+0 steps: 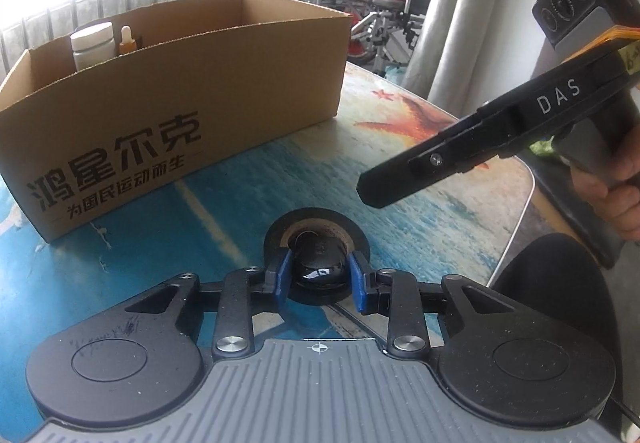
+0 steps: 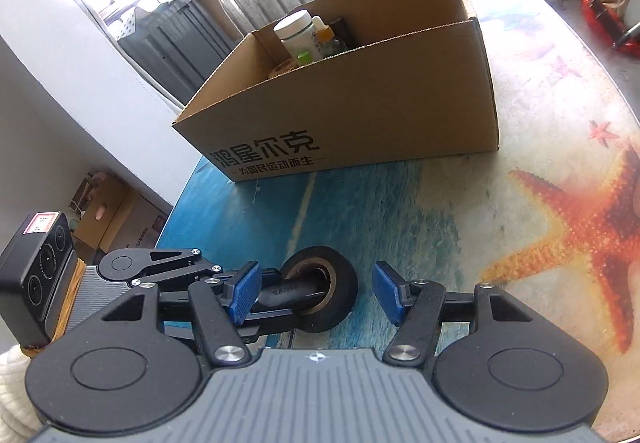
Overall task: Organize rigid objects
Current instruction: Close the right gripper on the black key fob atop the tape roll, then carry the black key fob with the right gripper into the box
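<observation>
Counter [image 2: 540, 147] has a beach print, blue water fading to pale sand with big orange starfish [image 2: 580, 239]. Brown cardboard box [image 2: 360, 115] with black Chinese lettering. Black tape roll [image 2: 340, 283] with a tan core. Blue pads on black fingers [image 2: 386, 293]. White jar [image 2: 298, 31] with a green label.

I see the tape roll [image 1: 316, 255] on the surface [image 1: 420, 203] at six o'clock, the box [image 1: 176, 115] behind at eleven, holding a jar [image 1: 92, 45] and dropper bottle [image 1: 127, 41].
</observation>
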Available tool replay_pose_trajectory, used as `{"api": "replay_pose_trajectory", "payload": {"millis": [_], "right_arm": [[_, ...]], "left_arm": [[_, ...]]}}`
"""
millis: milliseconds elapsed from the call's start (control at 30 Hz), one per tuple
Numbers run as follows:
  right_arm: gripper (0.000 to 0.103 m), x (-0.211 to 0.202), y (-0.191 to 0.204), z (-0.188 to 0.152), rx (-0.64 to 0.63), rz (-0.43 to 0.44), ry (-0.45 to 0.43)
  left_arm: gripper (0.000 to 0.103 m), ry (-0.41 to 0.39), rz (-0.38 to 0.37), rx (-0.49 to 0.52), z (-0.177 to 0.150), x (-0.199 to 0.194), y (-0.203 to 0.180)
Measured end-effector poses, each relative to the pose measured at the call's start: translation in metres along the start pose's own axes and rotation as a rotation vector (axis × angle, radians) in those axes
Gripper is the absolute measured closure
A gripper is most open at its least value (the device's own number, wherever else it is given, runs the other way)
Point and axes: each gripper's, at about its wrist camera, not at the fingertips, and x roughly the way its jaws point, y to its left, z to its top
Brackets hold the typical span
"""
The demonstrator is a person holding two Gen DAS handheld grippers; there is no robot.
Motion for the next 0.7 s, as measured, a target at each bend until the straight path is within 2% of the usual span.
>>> {"api": "replay_pose_trajectory", "payload": {"millis": [167, 433, 567, 700], "right_arm": [[0.039, -0.002, -0.006, -0.007, 0.041, 0.038, 0.008], [0.037, -0.005, -0.017, -0.018, 0.187, 0.154, 0.017], [0.035, -0.013, -0.019, -0.017, 0.257, 0.228, -0.008], [0.034, -0.014, -0.025, -0.017, 0.371, 0.341, -0.036]], "left_arm": [[0.074, -0.021, 0.001, 0.024, -0.004, -0.011, -0.003], [0.074, -0.136, 0.036, 0.072, 0.007, -0.040, -0.012], [0.074, -0.191, 0.059, 0.094, 0.016, -0.048, -0.018], [0.074, -0.218, 0.035, 0.066, 0.020, -0.050, -0.018]]}}
